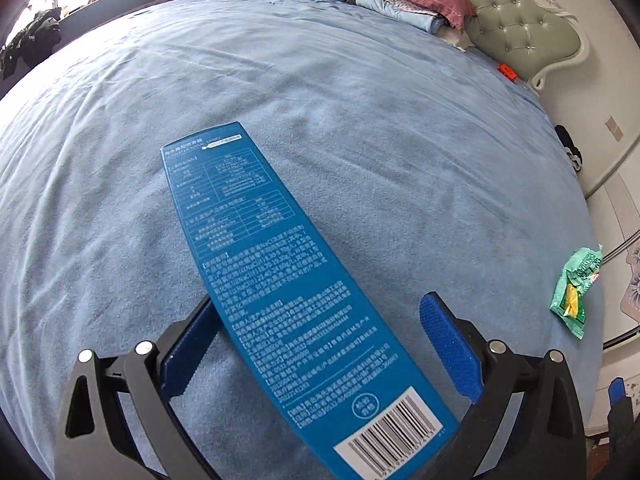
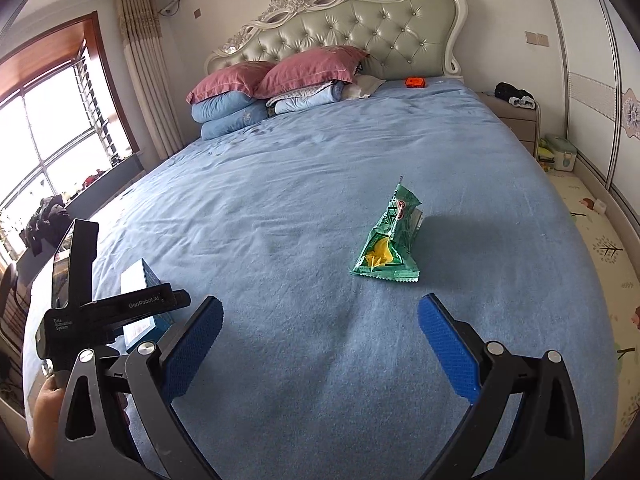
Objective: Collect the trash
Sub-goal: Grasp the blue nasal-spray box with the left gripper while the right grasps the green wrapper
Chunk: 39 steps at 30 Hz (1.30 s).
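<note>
While the left tongs [image 1: 320,360] straddle a blue box [image 1: 280,280] on the bed [image 1: 360,120], spread wide, the right tongs [image 2: 320,344] gape before a green wrapper [image 2: 390,240], seemingly poised to grab it.

On my left feed the box [image 1: 280,280] reads as smooth printed cardboard with a slight sheen, its barcode label white and flat. The bed [image 1: 360,120] under it wears a matt, faintly napped blue cloth, softly creased. My left hand-held gripper [image 1: 320,336] has dull black plastic arms, shiny metal pins, and blue pads [image 1: 452,344] with a fine knurled texture; the right hand-held gripper [image 2: 320,336] looks the same. On the right feed the green wrapper [image 2: 386,240] is crinkled, glossy plastic film. The headboard [image 2: 360,28] looks like tufted, satiny leather in a glossy carved frame. The pillows [image 2: 280,74] are matt cloth.
</note>
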Each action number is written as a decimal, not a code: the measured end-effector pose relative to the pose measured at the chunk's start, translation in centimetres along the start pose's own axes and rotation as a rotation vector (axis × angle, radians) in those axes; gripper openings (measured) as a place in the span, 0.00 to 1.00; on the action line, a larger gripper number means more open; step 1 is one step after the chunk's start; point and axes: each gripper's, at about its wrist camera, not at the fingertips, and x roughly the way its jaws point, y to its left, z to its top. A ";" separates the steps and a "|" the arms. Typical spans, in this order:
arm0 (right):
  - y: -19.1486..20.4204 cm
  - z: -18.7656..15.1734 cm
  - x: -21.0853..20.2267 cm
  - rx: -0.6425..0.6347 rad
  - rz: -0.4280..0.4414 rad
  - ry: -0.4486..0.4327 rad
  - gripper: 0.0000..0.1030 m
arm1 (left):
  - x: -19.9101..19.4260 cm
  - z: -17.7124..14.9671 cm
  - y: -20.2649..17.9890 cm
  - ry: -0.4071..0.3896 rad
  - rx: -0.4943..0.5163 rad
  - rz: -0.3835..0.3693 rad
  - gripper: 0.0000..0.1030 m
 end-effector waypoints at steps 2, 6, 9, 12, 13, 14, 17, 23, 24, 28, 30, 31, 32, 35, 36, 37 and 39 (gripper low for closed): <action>-0.3 0.3 0.4 0.003 -0.021 -0.009 0.92 | 0.4 0.0 0.1 -0.017 0.004 0.037 0.87; -0.7 0.9 1.4 0.015 -0.053 -0.011 0.92 | -0.6 -0.2 -0.1 -0.083 0.036 0.024 0.47; -1.1 1.3 2.5 0.014 -0.094 0.002 0.92 | -0.8 -0.6 -0.8 -0.106 0.109 -0.060 0.45; -2.0 1.8 4.0 0.029 -0.109 0.020 0.92 | -0.9 -0.6 -1.1 -0.097 0.133 -0.161 0.45; -2.3 2.0 4.5 0.034 -0.118 0.021 0.92 | -1.0 -0.6 -1.2 -0.090 0.132 -0.199 0.45; -2.8 2.1 5.2 0.042 -0.123 0.027 0.92 | -1.0 -0.6 -1.2 -0.083 0.133 -0.238 0.45; -4.1 2.6 7.2 0.082 -0.119 0.066 0.92 | -1.1 -0.5 -1.6 -0.076 0.147 -0.329 0.45; -6.4 4.2 9.9 0.162 -0.141 0.095 0.92 | -1.2 -0.6 -2.7 -0.067 0.158 -0.383 0.45; -6.8 4.4 10.3 0.181 -0.148 0.097 0.92 | -1.3 -0.6 -2.7 -0.064 0.158 -0.378 0.45; -8.1 4.7 11.8 0.255 -0.132 0.131 0.83 | -1.4 -0.7 -3.2 -0.074 0.182 -0.365 0.45; -8.1 4.6 11.9 0.253 -0.112 0.125 0.65 | -1.2 -0.7 -3.1 -0.065 0.177 -0.370 0.45; -8.1 4.5 12.0 0.248 -0.080 0.126 0.47 | -1.1 -0.7 -3.2 -0.054 0.176 -0.371 0.45; -8.1 4.3 12.1 0.246 -0.045 0.129 0.37 | -1.0 -0.8 -3.1 -0.041 0.170 -0.375 0.45; -7.7 3.9 11.1 0.243 0.035 0.103 0.25 | -1.1 -1.1 -3.5 -0.021 0.170 -0.379 0.45; -7.5 3.8 10.5 0.233 0.055 0.089 0.23 | -1.2 -1.3 -3.8 -0.026 0.182 -0.375 0.45; -7.2 3.7 9.8 0.217 0.076 0.072 0.16 | -1.4 -1.4 -4.0 -0.030 0.191 -0.373 0.45; -6.4 3.2 8.4 0.181 0.108 0.063 0.15 | -1.7 -1.7 -4.2 -0.030 0.200 -0.385 0.45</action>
